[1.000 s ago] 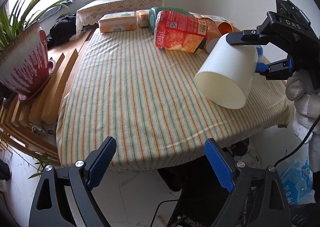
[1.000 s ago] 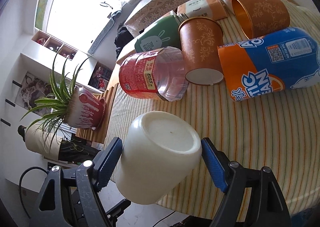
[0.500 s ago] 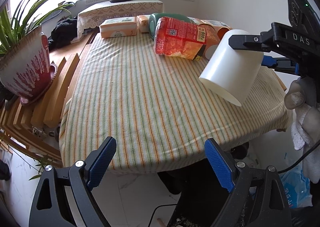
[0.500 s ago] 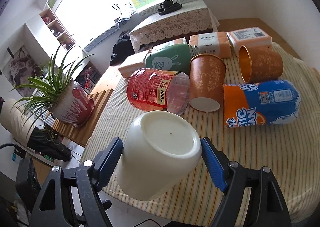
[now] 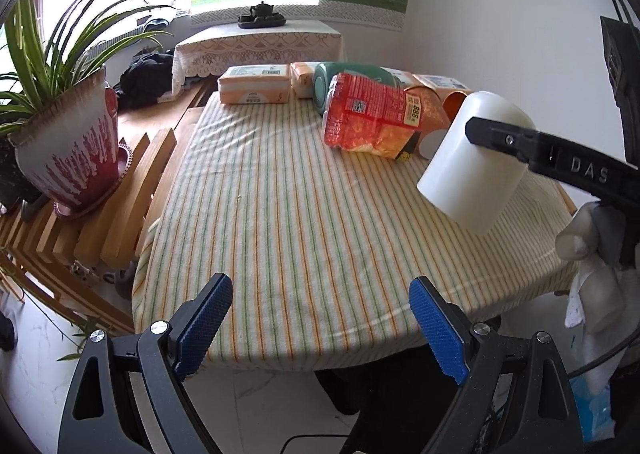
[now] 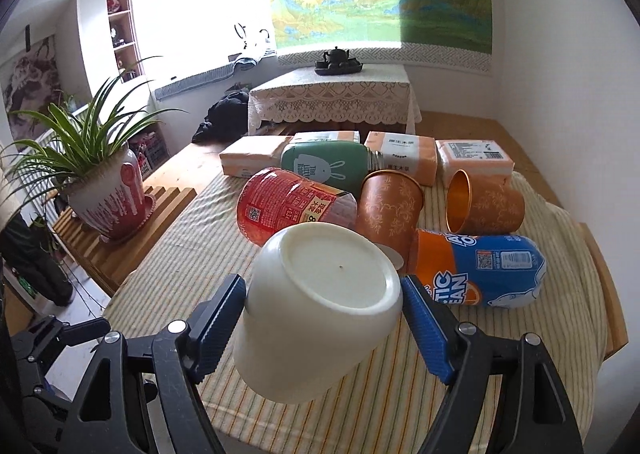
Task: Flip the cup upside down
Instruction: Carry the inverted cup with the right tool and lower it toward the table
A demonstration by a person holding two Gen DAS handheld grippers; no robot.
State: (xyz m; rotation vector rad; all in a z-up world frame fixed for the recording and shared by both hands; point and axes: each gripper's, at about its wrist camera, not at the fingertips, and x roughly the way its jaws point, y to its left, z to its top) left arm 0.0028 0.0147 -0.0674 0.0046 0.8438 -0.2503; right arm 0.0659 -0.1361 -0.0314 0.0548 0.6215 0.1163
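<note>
My right gripper (image 6: 322, 318) is shut on a plain white cup (image 6: 316, 306), held above the striped table (image 6: 400, 406) near its front right part. The cup's flat base faces the right wrist camera and its mouth points down and away. In the left wrist view the same white cup (image 5: 472, 166) hangs tilted at the right, mouth down-left, clamped by the right gripper's black finger (image 5: 520, 146). My left gripper (image 5: 320, 328) is open and empty, off the table's near edge.
At the far end lie a red snack jar (image 6: 288, 204), a green bottle (image 6: 324, 166), two orange cups (image 6: 390, 206), a blue-orange bottle (image 6: 484, 266) and tissue packs (image 6: 400, 156). A potted plant (image 5: 68, 150) stands on a slatted bench at left.
The right gripper has rotated the white cup further, so its mouth points more downward and its base upward. The left gripper has stayed still and open.
</note>
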